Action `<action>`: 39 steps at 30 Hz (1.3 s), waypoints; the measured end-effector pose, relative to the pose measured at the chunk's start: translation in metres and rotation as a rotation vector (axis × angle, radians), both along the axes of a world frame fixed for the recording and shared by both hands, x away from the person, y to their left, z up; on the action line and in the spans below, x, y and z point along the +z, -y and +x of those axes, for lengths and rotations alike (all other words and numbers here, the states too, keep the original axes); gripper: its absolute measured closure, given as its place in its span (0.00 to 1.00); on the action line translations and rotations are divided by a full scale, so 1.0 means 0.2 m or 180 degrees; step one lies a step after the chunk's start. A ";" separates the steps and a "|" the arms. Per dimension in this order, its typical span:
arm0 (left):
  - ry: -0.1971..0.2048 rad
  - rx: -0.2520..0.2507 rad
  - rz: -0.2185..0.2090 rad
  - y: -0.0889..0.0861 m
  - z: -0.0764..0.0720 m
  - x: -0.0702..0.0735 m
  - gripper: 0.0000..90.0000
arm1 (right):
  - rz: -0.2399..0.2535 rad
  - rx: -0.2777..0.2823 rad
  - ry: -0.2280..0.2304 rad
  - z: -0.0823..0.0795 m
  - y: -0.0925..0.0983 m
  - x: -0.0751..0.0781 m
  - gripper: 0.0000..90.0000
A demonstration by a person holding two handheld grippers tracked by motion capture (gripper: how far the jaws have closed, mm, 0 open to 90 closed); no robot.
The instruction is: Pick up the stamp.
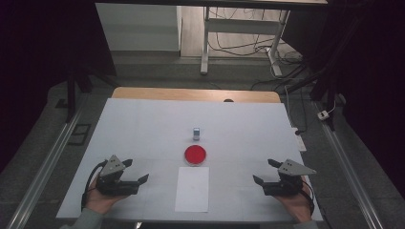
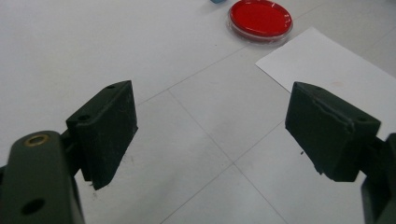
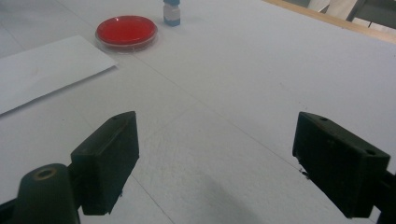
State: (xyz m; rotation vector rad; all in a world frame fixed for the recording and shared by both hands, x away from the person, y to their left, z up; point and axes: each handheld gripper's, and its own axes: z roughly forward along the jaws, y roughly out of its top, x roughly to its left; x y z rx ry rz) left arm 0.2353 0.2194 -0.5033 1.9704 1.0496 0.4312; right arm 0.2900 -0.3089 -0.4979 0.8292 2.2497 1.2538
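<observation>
A white table seen from above, with a person's two hands at its near edge, each holding a black two-jaw gripper.

At the near left, the left gripper rests on the table with its jaws spread wide and nothing between them. In the left gripper view, bare table shows between the two black pads.

In the middle of the table, three things lie in a line from near to far: one white sheet of paper closest to the person, one round red dish touching or just past the paper's far edge, and one small bottle with a blue cap standing upright a little beyond the dish.

At the near right, the right gripper also rests with jaws wide apart and empty.

Judging by this, the work has not begun: paper, dish and bottle all sit untouched, well apart from both grippers, and everything is still left to do.
</observation>
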 end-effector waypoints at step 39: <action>-0.0090 -0.0032 0.0036 0.03 0.02 -0.03 0.22 | 0.0005 0.0057 0.0013 0.01 -0.03 0.01 0.26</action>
